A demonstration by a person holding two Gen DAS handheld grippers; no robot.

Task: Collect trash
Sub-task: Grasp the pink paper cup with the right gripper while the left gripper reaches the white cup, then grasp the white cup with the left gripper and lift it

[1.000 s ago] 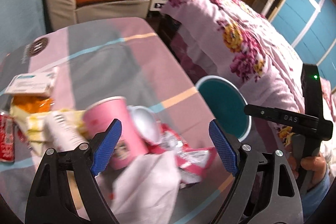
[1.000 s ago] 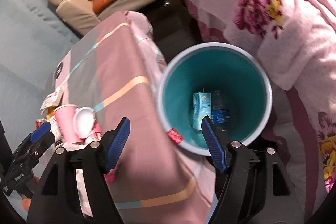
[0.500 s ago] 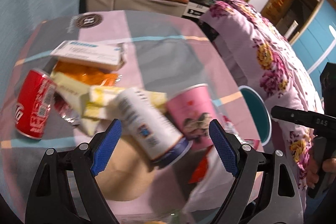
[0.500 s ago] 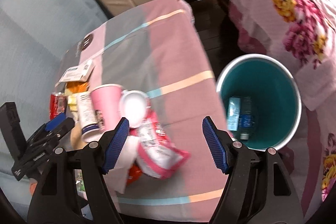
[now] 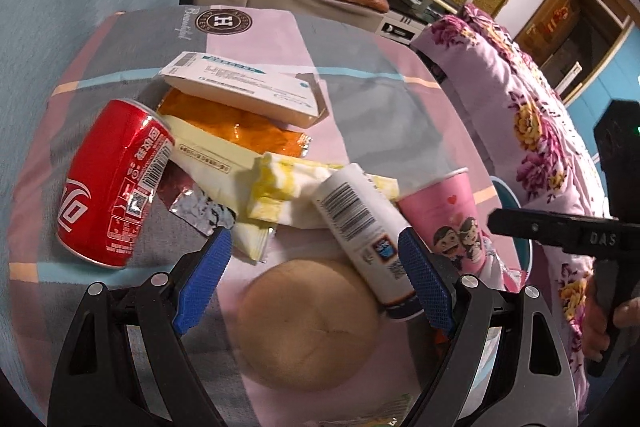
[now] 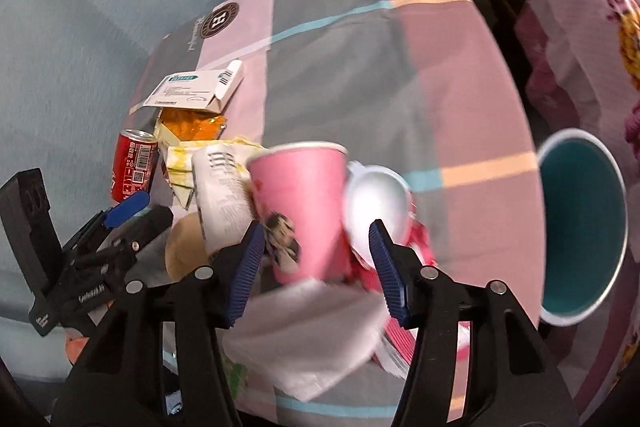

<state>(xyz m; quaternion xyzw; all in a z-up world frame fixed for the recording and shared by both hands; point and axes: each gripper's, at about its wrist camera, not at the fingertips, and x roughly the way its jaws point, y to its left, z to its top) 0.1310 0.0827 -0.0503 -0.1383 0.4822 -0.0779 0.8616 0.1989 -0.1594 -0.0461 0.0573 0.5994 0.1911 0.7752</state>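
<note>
Both hand-held grippers gape empty, left framing the bun, right the cup, for binning.

The left gripper has swung from the pink cup toward the red can, and now hovers with jaws spread over a round bun beside the white bottle. The right gripper has left the teal bin (it now sits off to the right) and frames the pink cup.
</note>
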